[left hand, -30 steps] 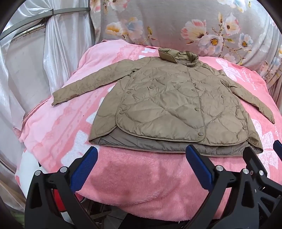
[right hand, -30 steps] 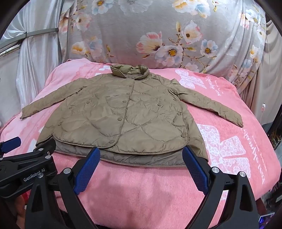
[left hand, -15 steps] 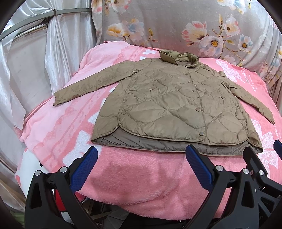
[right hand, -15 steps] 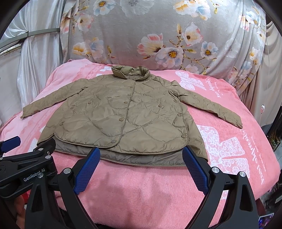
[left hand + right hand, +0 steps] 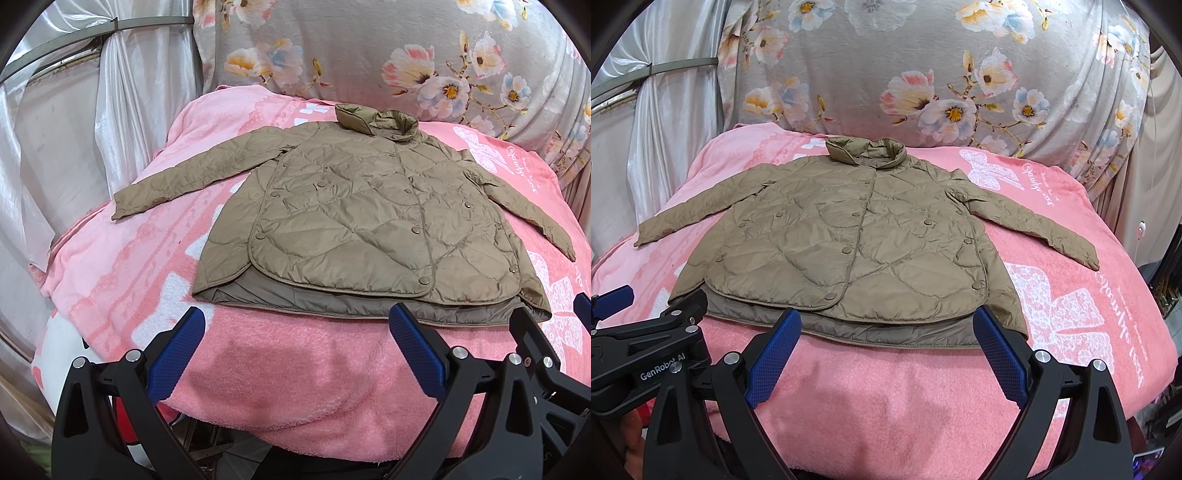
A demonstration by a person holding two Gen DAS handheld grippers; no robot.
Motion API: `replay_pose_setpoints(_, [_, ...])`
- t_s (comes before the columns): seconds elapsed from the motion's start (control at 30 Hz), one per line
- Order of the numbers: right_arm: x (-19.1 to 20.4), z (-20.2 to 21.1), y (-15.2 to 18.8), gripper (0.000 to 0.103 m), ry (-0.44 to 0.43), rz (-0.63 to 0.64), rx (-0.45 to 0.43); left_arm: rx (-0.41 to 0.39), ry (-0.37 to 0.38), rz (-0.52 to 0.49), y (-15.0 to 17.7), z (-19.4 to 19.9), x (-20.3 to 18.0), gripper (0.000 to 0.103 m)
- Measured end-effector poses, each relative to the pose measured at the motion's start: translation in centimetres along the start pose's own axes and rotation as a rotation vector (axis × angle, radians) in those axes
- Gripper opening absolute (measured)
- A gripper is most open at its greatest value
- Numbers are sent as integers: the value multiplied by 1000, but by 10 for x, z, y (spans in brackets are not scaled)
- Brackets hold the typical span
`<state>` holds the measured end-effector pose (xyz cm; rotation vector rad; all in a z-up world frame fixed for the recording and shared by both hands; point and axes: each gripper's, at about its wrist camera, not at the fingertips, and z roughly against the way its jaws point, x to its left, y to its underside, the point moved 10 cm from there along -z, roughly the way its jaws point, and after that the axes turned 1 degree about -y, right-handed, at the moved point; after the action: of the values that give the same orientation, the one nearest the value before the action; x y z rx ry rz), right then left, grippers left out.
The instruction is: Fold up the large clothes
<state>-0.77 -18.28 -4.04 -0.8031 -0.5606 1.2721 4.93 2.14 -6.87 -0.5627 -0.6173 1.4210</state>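
A tan quilted jacket (image 5: 369,221) lies flat and buttoned on a pink blanket (image 5: 288,369), collar at the far end, both sleeves spread out to the sides; it also shows in the right wrist view (image 5: 849,240). My left gripper (image 5: 295,350) is open and empty, hovering just in front of the jacket's hem. My right gripper (image 5: 886,350) is open and empty, also just short of the hem. The left gripper's body shows at the left edge of the right wrist view (image 5: 646,343).
The pink blanket (image 5: 1089,314) covers a raised surface with rounded edges. A grey floral cloth (image 5: 923,74) hangs behind it. Silvery curtains (image 5: 92,110) hang at the left. The blanket drops off at the near edge below the grippers.
Both views have shifted slightly: the jacket sits a little higher and nearer in the frames. The jacket itself has not moved and both grippers stay open.
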Motion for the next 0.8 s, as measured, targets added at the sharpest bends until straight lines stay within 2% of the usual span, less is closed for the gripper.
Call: replay_pose_setpoints(0.8, [-1, -3, 0, 92, 2, 4, 0, 0, -1, 1, 0, -1, 1, 97])
